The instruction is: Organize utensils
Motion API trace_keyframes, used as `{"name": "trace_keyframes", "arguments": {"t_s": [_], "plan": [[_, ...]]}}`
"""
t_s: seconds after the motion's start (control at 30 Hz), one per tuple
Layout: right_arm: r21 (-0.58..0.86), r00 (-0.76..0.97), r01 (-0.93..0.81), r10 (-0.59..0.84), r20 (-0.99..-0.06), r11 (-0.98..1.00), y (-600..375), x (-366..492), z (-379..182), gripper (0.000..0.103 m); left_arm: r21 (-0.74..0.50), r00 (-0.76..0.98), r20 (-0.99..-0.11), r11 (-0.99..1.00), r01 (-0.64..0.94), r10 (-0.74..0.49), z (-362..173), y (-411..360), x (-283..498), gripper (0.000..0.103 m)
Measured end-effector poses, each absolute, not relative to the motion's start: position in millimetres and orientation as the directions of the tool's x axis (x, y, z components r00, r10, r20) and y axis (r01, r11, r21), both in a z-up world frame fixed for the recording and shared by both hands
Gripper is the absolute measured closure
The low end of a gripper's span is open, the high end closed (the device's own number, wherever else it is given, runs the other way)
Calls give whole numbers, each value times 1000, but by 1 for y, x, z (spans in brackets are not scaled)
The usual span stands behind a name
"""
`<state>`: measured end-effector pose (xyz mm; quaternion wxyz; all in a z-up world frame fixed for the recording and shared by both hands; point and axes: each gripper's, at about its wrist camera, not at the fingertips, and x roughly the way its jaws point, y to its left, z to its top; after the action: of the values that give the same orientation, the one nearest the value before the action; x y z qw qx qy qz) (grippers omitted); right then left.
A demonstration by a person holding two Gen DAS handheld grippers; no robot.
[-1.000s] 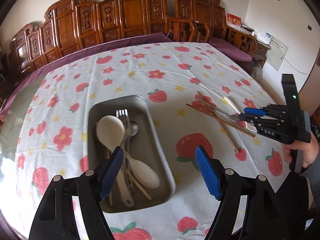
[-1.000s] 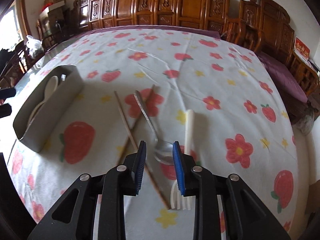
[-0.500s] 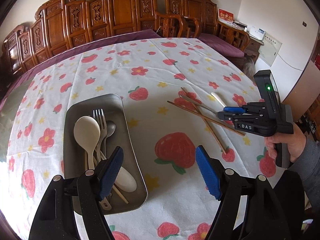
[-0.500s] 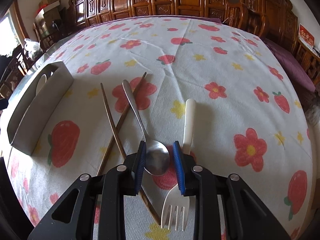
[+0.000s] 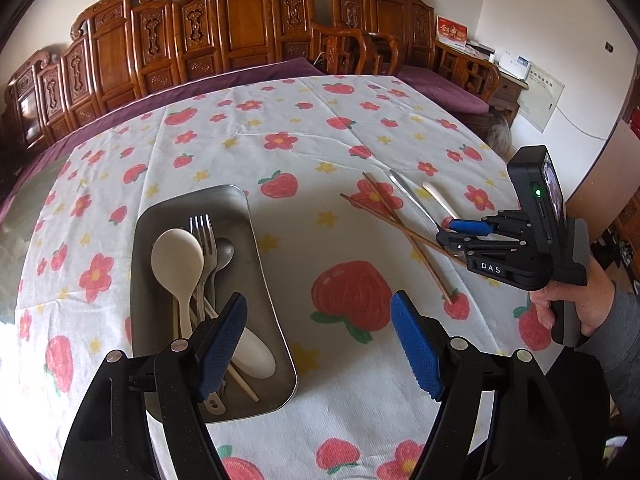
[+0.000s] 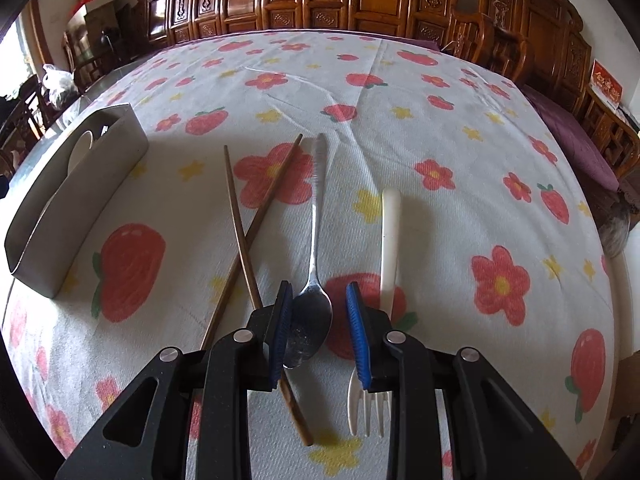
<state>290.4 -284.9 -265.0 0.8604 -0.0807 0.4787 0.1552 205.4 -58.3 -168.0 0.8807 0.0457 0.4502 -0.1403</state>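
A metal tray [image 5: 268, 280] [image 6: 48, 236] on the flowered tablecloth holds a cream spoon [image 5: 178, 260], a metal fork [image 5: 202, 232] and other utensils. My left gripper [image 5: 320, 340] is open and empty, above the tray's near right corner. To the right lie two crossed wooden chopsticks [image 5: 384, 216] [image 6: 236, 216], a metal spoon [image 6: 310, 320] and a white plastic fork [image 6: 390, 240]. My right gripper [image 6: 318, 328] [image 5: 452, 228] is low over the table, jaws partly open on either side of the metal spoon's bowl, not clamped on it.
Carved wooden chairs [image 5: 240, 36] line the far side of the table. A side cabinet [image 5: 472, 64] with papers stands at the back right. The table's edge [image 6: 616, 280] is close on the right.
My right gripper has moved forward and down, so the metal spoon's bowl now lies between its jaws. The left gripper has drifted a little relative to the tray and stays open.
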Motion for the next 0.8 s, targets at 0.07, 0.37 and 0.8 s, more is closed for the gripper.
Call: {"name": "trace_keyframes", "arguments": {"t_s": [0.07, 0.37, 0.8], "plan": [[8, 497, -341, 188, -847, 940, -284, 288, -265, 76, -47, 555, -806, 957, 287, -206, -168, -58, 205, 32], [14, 520, -316, 186, -834, 949, -285, 284, -262, 96, -46, 551, -809, 957, 287, -205, -171, -59, 201, 32], [53, 571, -296, 221, -791, 954, -317, 260, -226, 101, -57, 533, -816, 949, 310, -223, -179, -93, 205, 32]]}}
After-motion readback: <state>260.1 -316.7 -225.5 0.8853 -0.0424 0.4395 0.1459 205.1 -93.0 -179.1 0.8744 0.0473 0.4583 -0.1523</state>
